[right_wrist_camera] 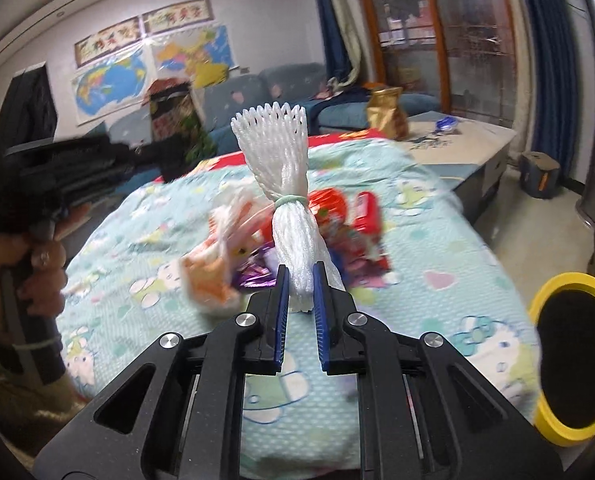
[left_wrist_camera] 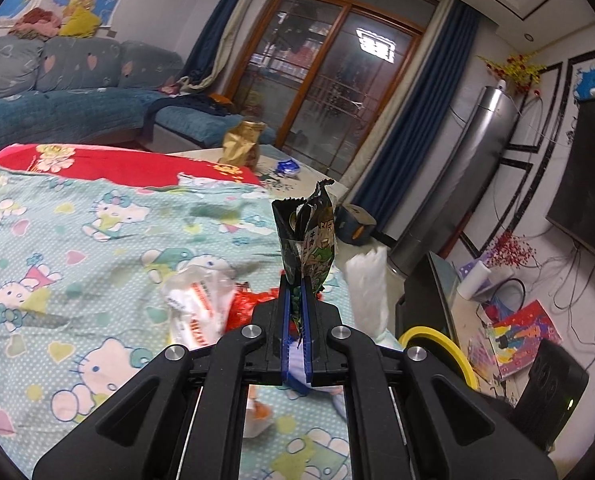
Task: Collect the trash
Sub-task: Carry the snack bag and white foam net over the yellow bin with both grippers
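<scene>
The left gripper (left_wrist_camera: 296,286) pinches a dark crinkled snack wrapper (left_wrist_camera: 308,236) upright at frame centre, while the right gripper (right_wrist_camera: 300,278) clamps a white foam fruit net (right_wrist_camera: 287,184) rising above its fingers.

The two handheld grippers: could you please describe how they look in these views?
Both look alike. The left gripper and right gripper have matte black angular linkage arms with round silver pivot bolts and triangular cut-outs, ending in narrow blue ribbed fingers. No cables show. In the right wrist view, the person's hand grips a black handle; the sleeve looks dark.
</scene>
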### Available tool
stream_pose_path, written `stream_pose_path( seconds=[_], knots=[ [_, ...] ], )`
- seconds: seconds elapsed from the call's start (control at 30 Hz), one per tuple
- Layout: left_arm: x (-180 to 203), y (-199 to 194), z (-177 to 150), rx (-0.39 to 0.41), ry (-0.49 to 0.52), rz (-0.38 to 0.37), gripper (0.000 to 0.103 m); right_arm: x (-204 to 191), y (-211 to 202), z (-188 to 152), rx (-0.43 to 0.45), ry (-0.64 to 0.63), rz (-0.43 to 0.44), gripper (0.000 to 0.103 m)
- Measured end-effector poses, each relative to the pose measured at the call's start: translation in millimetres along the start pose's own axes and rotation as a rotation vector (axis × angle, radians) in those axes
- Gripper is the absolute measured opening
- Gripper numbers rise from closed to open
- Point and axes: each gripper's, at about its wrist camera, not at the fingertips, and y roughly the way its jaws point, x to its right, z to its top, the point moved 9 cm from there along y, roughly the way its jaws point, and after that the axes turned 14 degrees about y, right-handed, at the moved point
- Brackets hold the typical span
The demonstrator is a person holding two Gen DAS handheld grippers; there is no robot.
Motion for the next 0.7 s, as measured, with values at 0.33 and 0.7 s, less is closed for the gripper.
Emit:
stream_pose_path(
  seconds=[0.33,0.7],
  knots=[
    [44,24,-7,-0.042,0.063,-0.082,0.005,48,-27,21,0.066,0.074,-0.1,0.008],
    [87,44,-16,-0.077,0.122,-0.156,0.005,99,-49,28,0.111,0.145,-0.204,0.008]
  ],
)
